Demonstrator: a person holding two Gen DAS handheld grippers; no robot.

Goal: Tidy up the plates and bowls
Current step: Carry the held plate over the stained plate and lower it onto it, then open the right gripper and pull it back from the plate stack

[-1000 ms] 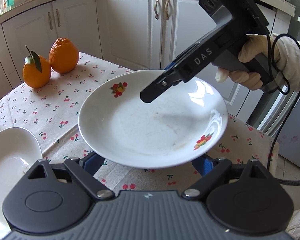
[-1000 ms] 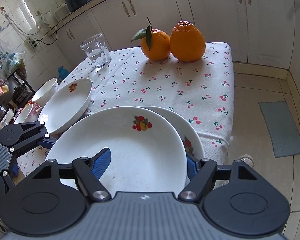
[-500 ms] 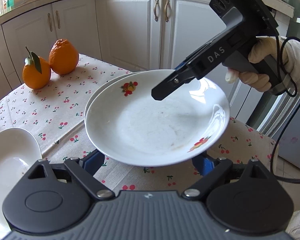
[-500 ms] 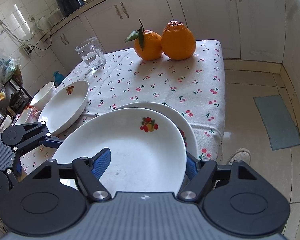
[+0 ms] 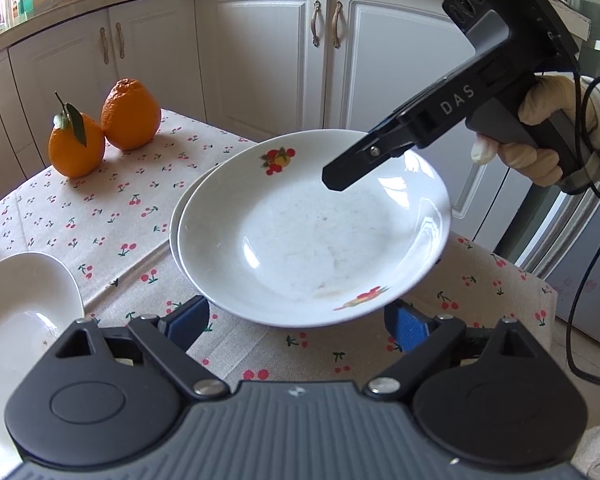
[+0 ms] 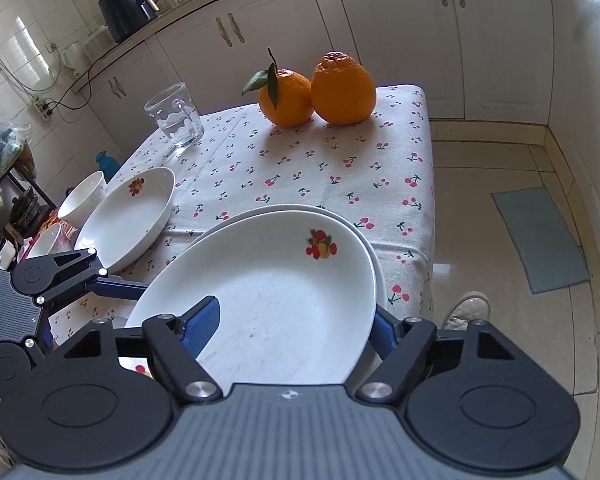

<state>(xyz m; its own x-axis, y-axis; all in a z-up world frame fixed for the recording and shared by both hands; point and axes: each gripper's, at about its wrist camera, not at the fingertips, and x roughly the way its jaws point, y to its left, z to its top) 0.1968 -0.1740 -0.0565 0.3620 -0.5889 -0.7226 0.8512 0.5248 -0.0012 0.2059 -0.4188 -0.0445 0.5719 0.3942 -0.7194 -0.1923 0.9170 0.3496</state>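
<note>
My right gripper (image 6: 296,322) is shut on the rim of a white fruit-print plate (image 6: 276,280), one finger inside and one under it. It holds the plate tilted just above a second like plate (image 6: 332,212) on the cherry tablecloth. In the left wrist view the held plate (image 5: 312,232) covers most of the lower plate (image 5: 177,224), with the right gripper (image 5: 340,178) at its far rim. My left gripper (image 5: 296,322) is open and empty, below the held plate's near rim; it also shows in the right wrist view (image 6: 112,280).
A third fruit-print plate (image 6: 128,216) and two white bowls (image 6: 82,200) sit at the table's left side. A glass (image 6: 176,120) and two oranges (image 6: 316,92) stand at the far end. The table's right edge (image 6: 430,200) drops to the floor.
The right gripper has carried the plate toward the far side and lowered it, so it now sits nearly centred over the lower plate. The left gripper has stayed put.
</note>
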